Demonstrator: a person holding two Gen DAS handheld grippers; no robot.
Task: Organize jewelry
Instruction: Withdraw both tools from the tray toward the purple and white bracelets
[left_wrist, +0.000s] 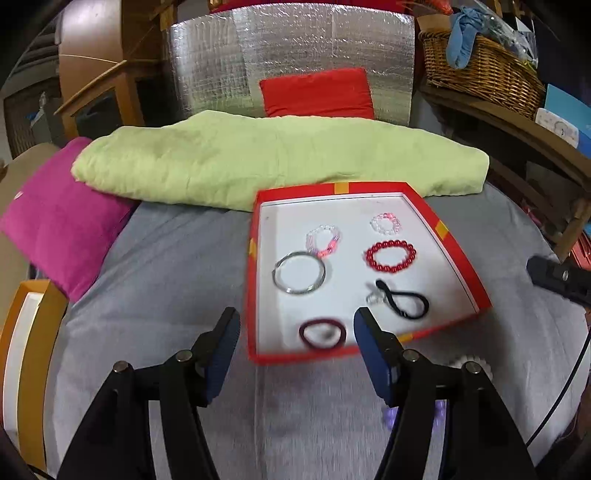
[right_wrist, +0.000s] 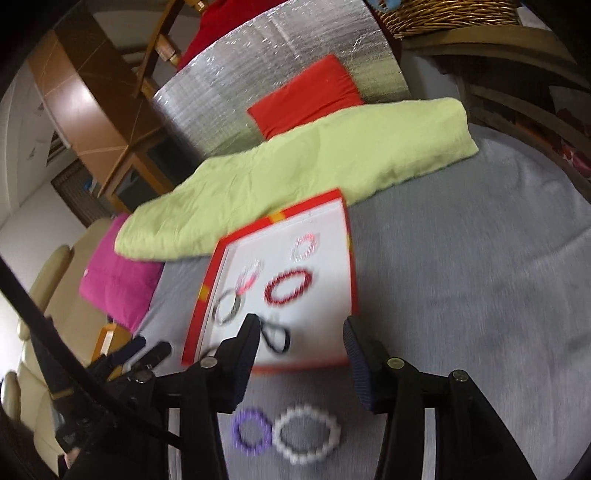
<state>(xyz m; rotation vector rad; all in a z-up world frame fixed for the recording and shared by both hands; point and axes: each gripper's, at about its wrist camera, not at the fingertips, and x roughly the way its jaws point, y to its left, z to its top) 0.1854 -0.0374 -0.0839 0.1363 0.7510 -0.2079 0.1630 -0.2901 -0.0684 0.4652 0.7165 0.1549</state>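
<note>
A red tray (left_wrist: 251, 280) with a white floor lies on the grey sheet. It holds a silver bangle (left_wrist: 275, 275), a red bead bracelet (left_wrist: 369, 256), two clear-pink bead bracelets (left_wrist: 385, 214), a black hair tie (left_wrist: 384, 290) and a dark red hair tie (left_wrist: 303, 332). My left gripper (left_wrist: 297, 317) hovers open above the tray's near edge, with nothing gripped. My right gripper (right_wrist: 301, 325) is open too, over the tray's (right_wrist: 199, 306) near right corner. A purple bead bracelet (right_wrist: 236, 432) and a white bead bracelet (right_wrist: 334, 432) lie side by side on the sheet below it.
A folded green blanket (left_wrist: 258, 162) lies just behind the tray, with a pink cushion (left_wrist: 62, 225) to its left and a red cushion (left_wrist: 317, 92) against a silver foil board (left_wrist: 288, 44). An orange box (left_wrist: 33, 325) sits at the left edge. A wicker basket (left_wrist: 480, 70) stands on a shelf at the right.
</note>
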